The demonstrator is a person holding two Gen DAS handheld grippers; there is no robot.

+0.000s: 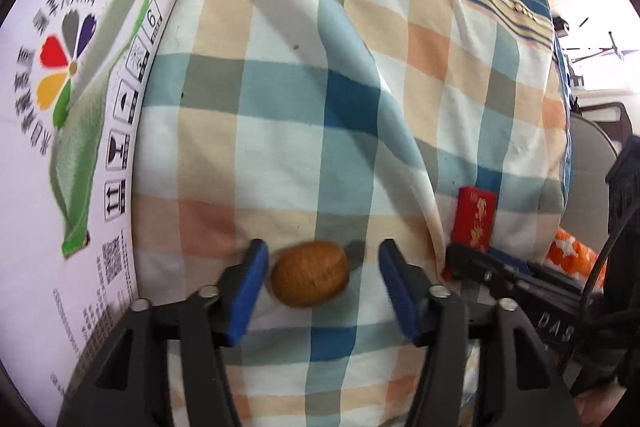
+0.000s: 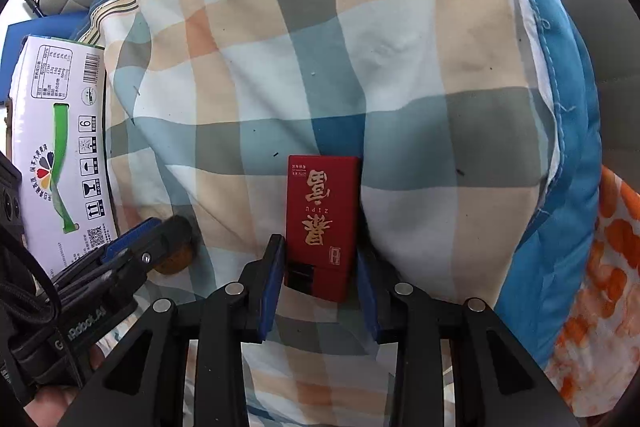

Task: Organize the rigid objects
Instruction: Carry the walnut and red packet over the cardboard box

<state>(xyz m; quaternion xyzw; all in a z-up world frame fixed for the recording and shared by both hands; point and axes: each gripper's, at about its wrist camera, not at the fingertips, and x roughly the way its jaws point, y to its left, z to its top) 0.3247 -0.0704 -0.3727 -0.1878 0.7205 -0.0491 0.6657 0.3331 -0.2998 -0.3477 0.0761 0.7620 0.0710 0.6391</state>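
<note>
Left gripper (image 1: 320,269) stands open over the checked bedding (image 1: 280,107), pointing steeply down; a brown nut (image 1: 309,274) lies on the cloth between the blue pads, close to or touching the left pad (image 1: 248,287) and apart from the right one, so not gripped. Right gripper (image 2: 320,267) is closed on the lower end of a red pack (image 2: 322,223); the pack sticks out forward past the pads over the bedding, roughly midway across it. Risks, as judged: the nut is rounded and the bedding soft and creased, so it could roll off into a fold or toward the white carton (image 1: 72,107) at the left edge of the bedding if the cloth is nudged. The red pack is pinched near one end only, so it may pivot or slip if swung quickly. The two grippers work near each other and could collide. Beyond the bedding, blue fabric (image 2: 560,107) borders the far and right edges.
</note>
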